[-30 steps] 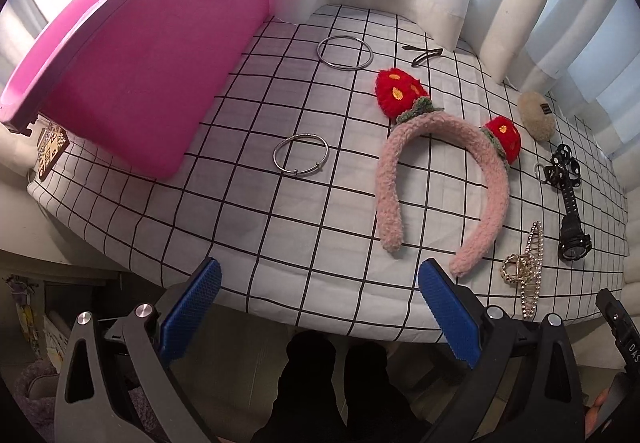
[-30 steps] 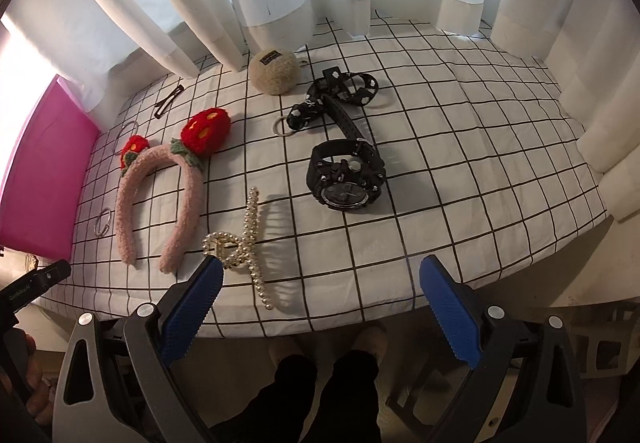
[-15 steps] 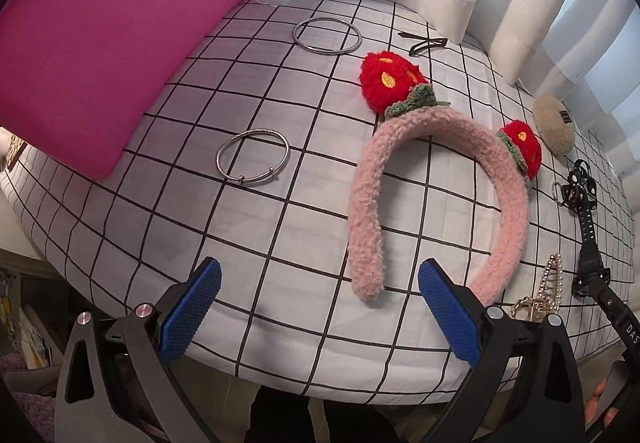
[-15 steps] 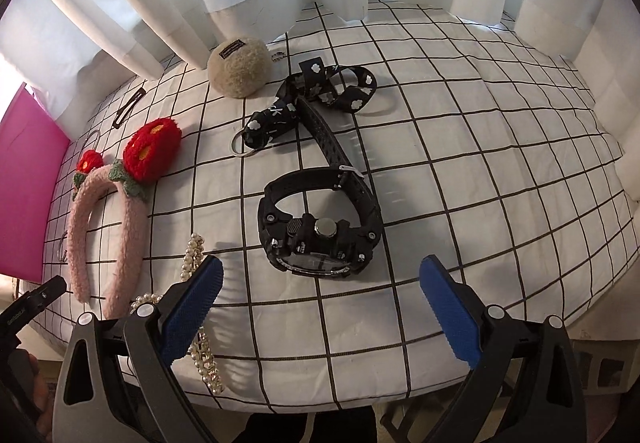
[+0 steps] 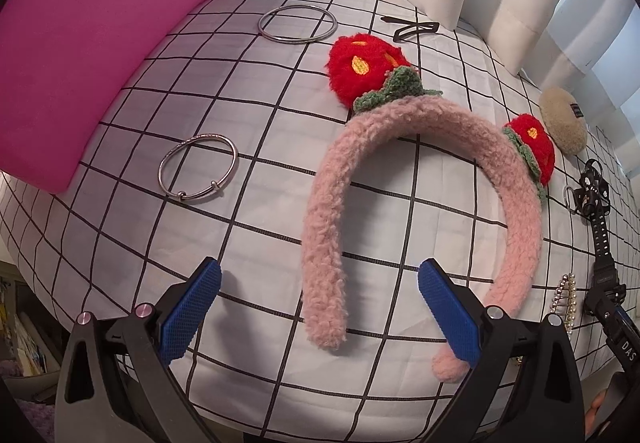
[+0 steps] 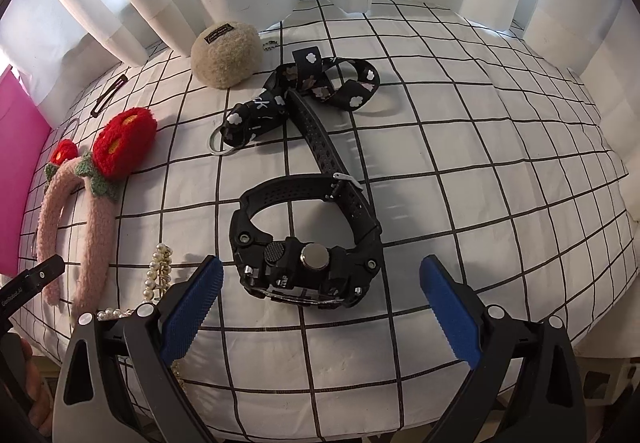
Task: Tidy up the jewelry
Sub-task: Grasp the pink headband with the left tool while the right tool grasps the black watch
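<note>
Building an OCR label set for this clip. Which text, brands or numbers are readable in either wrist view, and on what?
"DAS": black device at the lower right edge of the left wrist view, cut off.
"ck": black flower-print strap, remaining letters hidden.
White print on the black device at the left edge of the right wrist view: too blurred.
Label on the beige plush pouch: too small.
Watch face: unreadable.
</note>
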Tool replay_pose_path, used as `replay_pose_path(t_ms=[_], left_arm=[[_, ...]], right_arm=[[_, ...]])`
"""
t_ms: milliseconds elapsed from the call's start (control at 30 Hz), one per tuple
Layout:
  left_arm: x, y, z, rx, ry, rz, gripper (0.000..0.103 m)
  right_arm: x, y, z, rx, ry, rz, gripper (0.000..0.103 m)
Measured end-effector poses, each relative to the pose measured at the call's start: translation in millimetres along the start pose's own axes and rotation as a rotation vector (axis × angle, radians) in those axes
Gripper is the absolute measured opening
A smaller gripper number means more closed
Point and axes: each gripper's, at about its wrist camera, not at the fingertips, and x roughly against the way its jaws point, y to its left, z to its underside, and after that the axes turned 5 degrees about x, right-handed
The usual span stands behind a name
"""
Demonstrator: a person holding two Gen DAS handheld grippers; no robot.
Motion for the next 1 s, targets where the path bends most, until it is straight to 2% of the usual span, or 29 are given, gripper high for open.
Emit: replay_pose_path(t_ms=[133,333,633,800,900,967,1000], left_arm=[[-3,-3,0,-0.006,-0.008,-0.003,0.097],[-8,-11,-1,-0.042,-0.037,-0.041,0.098],[6,-10,7,-0.043,-0.127,-0.033,0.098],[12,-8,9,-0.029,-0.121,-0.041,0.097],[17,-9,11,-0.057,-0.125,-0.027,0.087],[22,-15,11,-0.099,-0.130,-0.011,0.069],[23,-18,13,-0.119,-0.132,-0.004,0.065]], right_arm=[[-9,-4,-1,-0.015,0.010,-0.005,0.094],[-12,2,-3,0.022,-0.010,0.040,0.094],[-13,5,1,0.053,-0.063,0.062,0.095],[-13,5,-1,0.063,-0.058,0.058,0.095],[-13,5,0,0.076,-0.060,0.047,0.094],[-13,4,0,0.080,-0.062,0.040,0.094],[-12,4,0,0.080,-0.064,0.037,0.094]])
